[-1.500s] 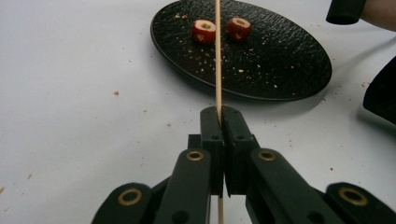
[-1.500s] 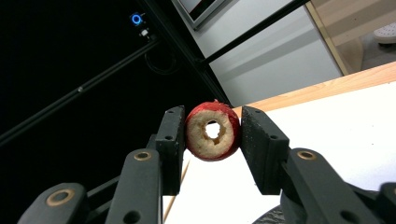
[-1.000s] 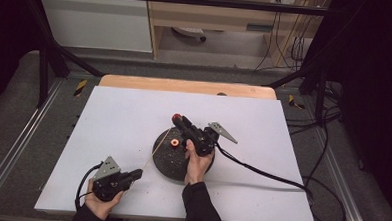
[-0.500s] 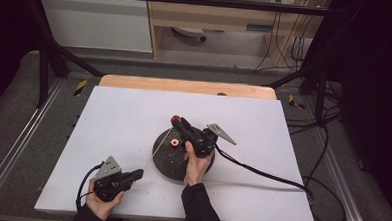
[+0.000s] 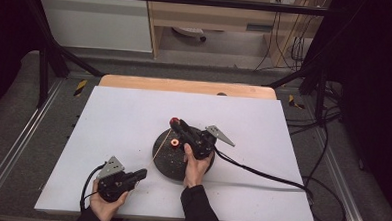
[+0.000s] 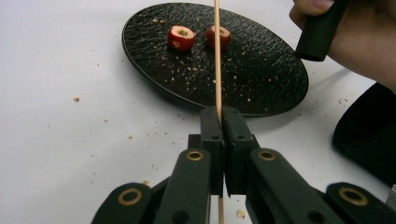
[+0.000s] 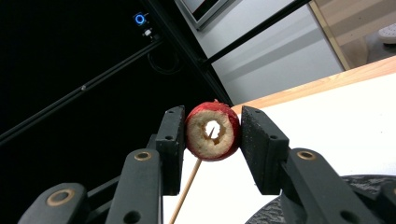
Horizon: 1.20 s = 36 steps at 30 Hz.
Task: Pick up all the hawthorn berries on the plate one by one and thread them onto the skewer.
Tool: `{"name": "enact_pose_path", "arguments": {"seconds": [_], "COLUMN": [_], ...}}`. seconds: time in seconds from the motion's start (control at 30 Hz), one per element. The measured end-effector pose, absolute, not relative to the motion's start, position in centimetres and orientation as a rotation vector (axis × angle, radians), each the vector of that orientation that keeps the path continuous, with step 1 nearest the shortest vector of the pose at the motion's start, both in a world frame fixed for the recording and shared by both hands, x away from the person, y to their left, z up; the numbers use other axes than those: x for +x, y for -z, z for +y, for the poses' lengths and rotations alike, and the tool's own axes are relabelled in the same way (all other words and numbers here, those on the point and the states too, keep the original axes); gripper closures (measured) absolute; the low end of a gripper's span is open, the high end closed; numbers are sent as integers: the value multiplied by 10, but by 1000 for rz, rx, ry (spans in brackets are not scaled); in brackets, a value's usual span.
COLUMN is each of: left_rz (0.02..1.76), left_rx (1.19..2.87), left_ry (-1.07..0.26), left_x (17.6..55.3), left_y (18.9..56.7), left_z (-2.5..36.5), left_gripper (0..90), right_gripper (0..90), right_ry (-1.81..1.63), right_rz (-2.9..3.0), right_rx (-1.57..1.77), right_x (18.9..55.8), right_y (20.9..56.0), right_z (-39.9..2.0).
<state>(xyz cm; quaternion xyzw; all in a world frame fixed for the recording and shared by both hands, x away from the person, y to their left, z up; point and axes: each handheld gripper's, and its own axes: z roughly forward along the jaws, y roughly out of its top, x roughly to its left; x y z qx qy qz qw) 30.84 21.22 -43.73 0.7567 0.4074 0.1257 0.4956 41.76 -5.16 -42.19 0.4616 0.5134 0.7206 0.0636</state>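
My left gripper (image 5: pixel 142 173) sits near the table's front edge, shut on the low end of a thin wooden skewer (image 6: pixel 216 56). The skewer slants up and away over a black textured plate (image 5: pixel 169 164). My right gripper (image 5: pixel 177 124) hovers above the plate's far rim, shut on a red, cored fruit slice (image 7: pixel 201 140). In the right gripper view the skewer's tip shows inside the slice's centre hole, and its shaft (image 7: pixel 187 191) runs down below it. Two more red fruit pieces (image 6: pixel 181 37) lie on the plate (image 6: pixel 261 70) among crumbs.
The plate stands mid-table on a white sheet (image 5: pixel 123 122) with crumbs scattered around it. A wooden table edge (image 5: pixel 185 85) runs along the back. The right gripper's cable (image 5: pixel 261 173) trails off to the right. Black frame bars and rails border the table.
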Motion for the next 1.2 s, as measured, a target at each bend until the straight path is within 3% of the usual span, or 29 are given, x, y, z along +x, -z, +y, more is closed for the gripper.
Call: {"name": "enact_pose_path", "arguments": {"seconds": [1.2], "left_rz": [998], "left_rx": [1820], "left_ry": [-326], "left_x": [333], "left_y": [412], "left_z": [187], "left_gripper": [880], "right_gripper": [618], "right_ry": [-2186], "right_rz": [1650], "right_rx": [1367], "right_x": [398], "right_y": [426], "right_z": [-49]}}
